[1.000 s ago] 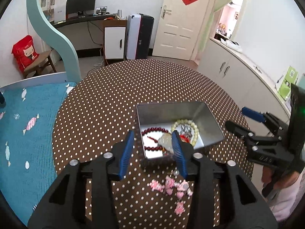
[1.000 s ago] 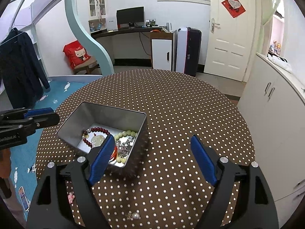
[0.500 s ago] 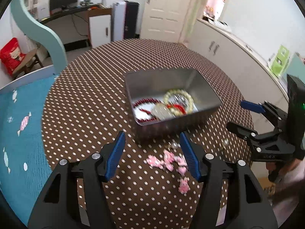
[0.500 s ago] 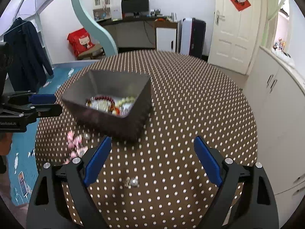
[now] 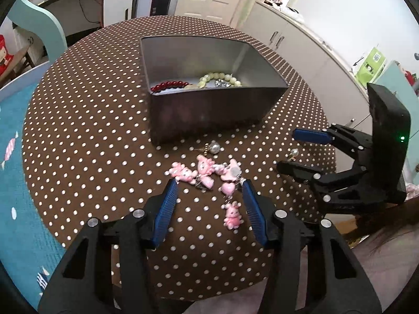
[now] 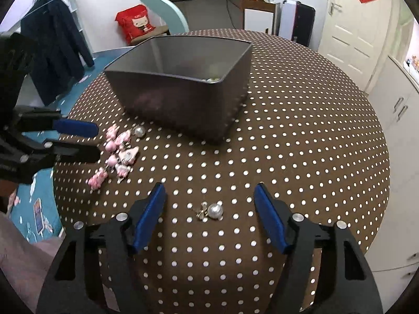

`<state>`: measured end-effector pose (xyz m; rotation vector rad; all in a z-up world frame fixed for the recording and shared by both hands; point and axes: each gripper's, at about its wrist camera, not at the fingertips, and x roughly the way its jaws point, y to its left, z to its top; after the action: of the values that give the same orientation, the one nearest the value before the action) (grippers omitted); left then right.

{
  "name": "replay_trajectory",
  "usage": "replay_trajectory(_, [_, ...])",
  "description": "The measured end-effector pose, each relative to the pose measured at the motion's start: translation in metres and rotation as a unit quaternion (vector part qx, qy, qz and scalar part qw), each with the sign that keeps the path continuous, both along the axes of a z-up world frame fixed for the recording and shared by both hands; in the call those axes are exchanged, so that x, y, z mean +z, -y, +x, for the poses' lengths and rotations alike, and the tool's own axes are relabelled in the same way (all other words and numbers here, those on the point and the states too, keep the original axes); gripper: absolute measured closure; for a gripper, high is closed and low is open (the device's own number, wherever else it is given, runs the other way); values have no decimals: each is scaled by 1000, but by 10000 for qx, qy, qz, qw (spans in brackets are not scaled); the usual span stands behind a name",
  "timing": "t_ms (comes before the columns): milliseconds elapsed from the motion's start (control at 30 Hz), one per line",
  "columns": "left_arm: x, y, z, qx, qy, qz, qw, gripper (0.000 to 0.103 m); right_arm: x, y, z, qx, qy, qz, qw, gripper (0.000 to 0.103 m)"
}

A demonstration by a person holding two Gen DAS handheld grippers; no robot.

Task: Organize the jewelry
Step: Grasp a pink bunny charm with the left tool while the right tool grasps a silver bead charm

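A grey metal tin [image 5: 214,110] [image 6: 183,99] stands on the polka-dot table and holds a red bead bracelet [image 5: 169,85] and a pale green bead bracelet [image 5: 220,77]. A pink charm bracelet [image 5: 207,174] [image 6: 117,154] lies in front of the tin. One pearl earring [image 5: 213,147] [image 6: 139,130] lies by the tin, another [image 5: 294,153] [image 6: 213,210] lies nearer the right. My left gripper [image 5: 209,185] is open and empty, low over the pink charms. My right gripper [image 6: 209,193] is open and empty, its fingers either side of the second pearl earring.
The round table [image 6: 301,144] has its edge close on the near side. White cabinets [image 6: 392,110] stand to the right. A teal bed frame [image 5: 39,23] and blue rug [image 5: 13,183] lie to the left. A desk and door are far behind.
Both grippers have pulled back from the tin and dropped toward the table. The left gripper opened wider and left the pale pendant in the tin; it now hovers over the pink charms.
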<state>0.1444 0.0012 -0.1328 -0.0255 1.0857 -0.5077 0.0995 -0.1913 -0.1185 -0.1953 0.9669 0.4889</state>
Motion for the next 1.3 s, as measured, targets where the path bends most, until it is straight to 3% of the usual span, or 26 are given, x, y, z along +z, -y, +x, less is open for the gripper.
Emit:
replay_trajectory(133, [5, 1, -8, -136, 68, -83, 9999, 52, -1, -2, -6, 32, 149, -219, 9996, 61])
replay_trajectory(200, [7, 1, -12, -181, 92, -184, 9996, 52, -1, -3, -11, 138, 178, -246, 9994, 75])
replay_trajectory(333, [6, 6, -20, -262, 130, -160, 9994, 52, -3, -7, -22, 235, 281, -256, 9990, 83])
replay_trajectory(467, [-3, 13, -21, -215, 24, 52, 9998, 59, -3, -5, -22, 219, 299, -211, 9991, 85])
replay_trajectory(567, [-9, 19, -23, -238, -60, 120, 9996, 73, -4, -7, -23, 182, 315, -234, 9991, 86])
replay_trajectory(667, [-12, 25, -28, -258, -43, 190, 9995, 73, -4, -6, -26, 153, 321, -226, 9991, 86])
replay_trajectory(867, [-17, 37, -30, -186, 6, 480, 9987, 88, -3, -5, -26, 80, 363, -208, 9991, 86])
replay_trajectory(1033, [-19, 46, -35, -271, 85, 613, 9977, 88, -3, -6, -27, 51, 383, -226, 9990, 87])
replay_trajectory(1300, [-20, 49, -46, -195, 218, 467, 9985, 88, -1, -8, -27, -7, 393, -375, 9985, 88])
